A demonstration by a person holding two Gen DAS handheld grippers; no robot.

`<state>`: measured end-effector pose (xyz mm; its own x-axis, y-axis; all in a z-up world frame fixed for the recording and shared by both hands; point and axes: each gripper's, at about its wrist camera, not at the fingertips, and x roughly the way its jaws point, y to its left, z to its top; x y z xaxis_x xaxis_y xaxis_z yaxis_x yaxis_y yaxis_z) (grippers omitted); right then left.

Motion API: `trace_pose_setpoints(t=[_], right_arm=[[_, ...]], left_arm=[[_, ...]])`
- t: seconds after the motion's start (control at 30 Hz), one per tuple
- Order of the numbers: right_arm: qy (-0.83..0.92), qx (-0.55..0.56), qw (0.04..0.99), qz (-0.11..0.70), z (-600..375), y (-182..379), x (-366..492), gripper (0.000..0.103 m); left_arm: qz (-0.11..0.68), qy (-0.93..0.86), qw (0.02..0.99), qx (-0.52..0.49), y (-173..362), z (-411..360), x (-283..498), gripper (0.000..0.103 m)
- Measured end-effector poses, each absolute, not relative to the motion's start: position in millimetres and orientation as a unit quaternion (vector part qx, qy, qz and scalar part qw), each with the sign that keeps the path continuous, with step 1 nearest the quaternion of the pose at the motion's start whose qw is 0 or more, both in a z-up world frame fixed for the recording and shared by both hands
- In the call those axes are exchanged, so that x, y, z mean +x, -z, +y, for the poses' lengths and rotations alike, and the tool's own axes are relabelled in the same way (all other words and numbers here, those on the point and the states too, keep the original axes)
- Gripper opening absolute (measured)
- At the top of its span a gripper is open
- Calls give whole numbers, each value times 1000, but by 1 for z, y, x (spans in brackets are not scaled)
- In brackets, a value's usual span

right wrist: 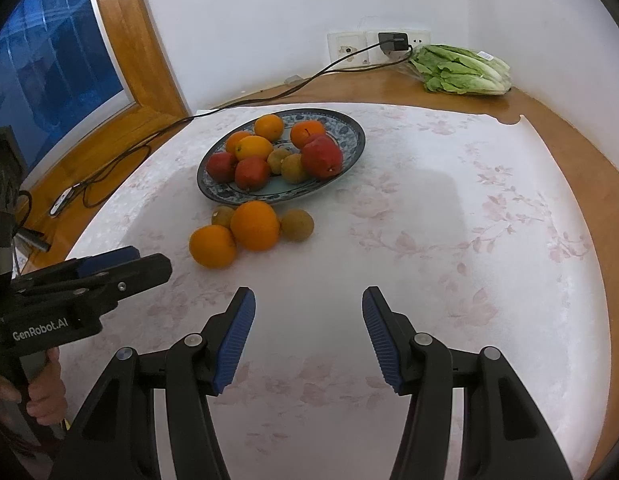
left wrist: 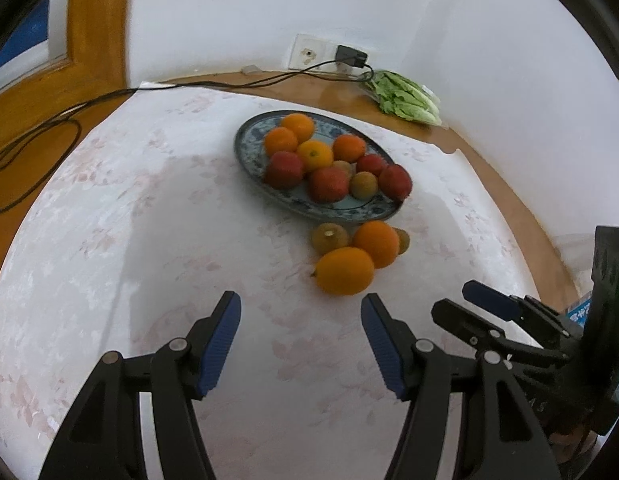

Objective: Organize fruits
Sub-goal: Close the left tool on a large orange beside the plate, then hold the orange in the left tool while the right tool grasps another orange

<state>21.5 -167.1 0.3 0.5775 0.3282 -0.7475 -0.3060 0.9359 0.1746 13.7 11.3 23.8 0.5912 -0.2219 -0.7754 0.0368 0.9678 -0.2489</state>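
A blue patterned plate (left wrist: 249,160) (right wrist: 349,136) holds several oranges, red apples and brown kiwis. In front of it on the white cloth lie two oranges (left wrist: 344,271) (left wrist: 376,243) and two kiwis (left wrist: 329,237) (left wrist: 402,240); they show in the right wrist view as oranges (right wrist: 212,246) (right wrist: 255,225) and kiwis (right wrist: 296,225) (right wrist: 223,216). My left gripper (left wrist: 300,344) is open and empty just short of the nearest orange. My right gripper (right wrist: 308,336) is open and empty over bare cloth, to the right of the loose fruit.
A bag of lettuce (left wrist: 405,98) (right wrist: 463,69) lies at the back right by the wall. A charger in the wall socket (right wrist: 393,43) trails a black cable (left wrist: 49,120) over the wooden table edge on the left. A window frame (right wrist: 125,40) stands at the left.
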Motion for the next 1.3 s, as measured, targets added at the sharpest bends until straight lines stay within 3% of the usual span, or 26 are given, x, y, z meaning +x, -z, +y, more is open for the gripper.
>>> trace_pose_setpoints(t=[0.6,0.67,0.83,1.3], right_arm=[[-173,14,885,432,-170,4,27,57],[-172,14,884,434,-171,5,28,57],[-171,14,883,437,-171,5,30,57],[-171,4,884,436,-165,3,32,57]], left_arm=[[456,87,882,-82,-8,-13,42,61],[455,90,882,-83,-8,-14,44,59],[456,111,879,-87,-9,-19,45,40],[454,93,882,-87,-14,-8,43,39]])
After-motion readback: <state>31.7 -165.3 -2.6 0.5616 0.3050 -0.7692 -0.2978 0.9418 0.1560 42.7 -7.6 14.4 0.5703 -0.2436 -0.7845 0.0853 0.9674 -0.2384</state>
